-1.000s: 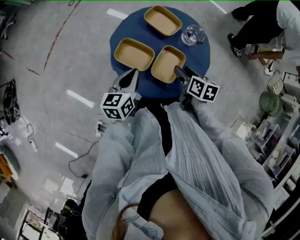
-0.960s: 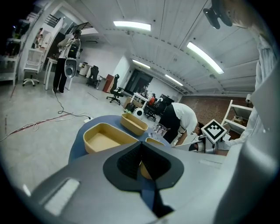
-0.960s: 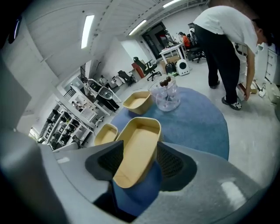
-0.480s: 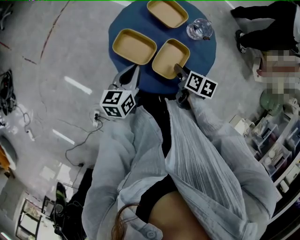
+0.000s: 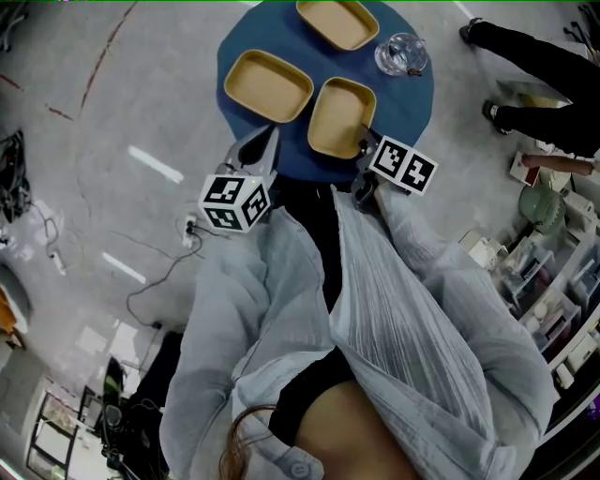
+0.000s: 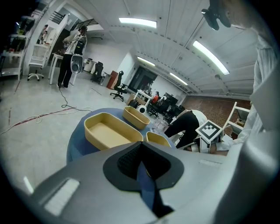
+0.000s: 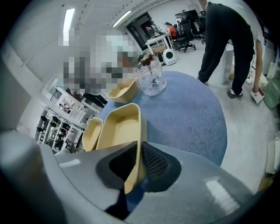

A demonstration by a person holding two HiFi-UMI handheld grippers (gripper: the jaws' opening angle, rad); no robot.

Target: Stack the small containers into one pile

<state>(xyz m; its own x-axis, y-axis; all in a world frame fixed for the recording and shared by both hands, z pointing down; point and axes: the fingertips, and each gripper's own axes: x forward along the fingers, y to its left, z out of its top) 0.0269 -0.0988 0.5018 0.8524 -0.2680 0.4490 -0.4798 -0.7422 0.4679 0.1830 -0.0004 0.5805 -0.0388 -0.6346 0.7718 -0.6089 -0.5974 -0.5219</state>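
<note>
Three shallow yellow containers lie apart on a round blue table (image 5: 412,98): a far one (image 5: 335,21), a left one (image 5: 269,86) and a near one (image 5: 340,117). My right gripper (image 5: 364,143) has just been closing and is shut on the near container's (image 7: 120,129) side wall, which stands between the pads of the right gripper (image 7: 136,164). My left gripper (image 5: 255,150) hovers at the table's near left edge, short of the left container (image 6: 107,133). In its own view the left gripper (image 6: 139,159) has its tips together and nothing between them.
A clear glass jar (image 5: 401,53) with something dark inside stands on the table beyond the near container, also in the right gripper view as the jar (image 7: 151,78). A person in dark trousers (image 5: 548,61) stands right of the table. Cables (image 5: 155,281) lie on the floor at the left.
My right gripper has come down onto the near container's rim. The person at the right has shifted. The left gripper has stayed put.
</note>
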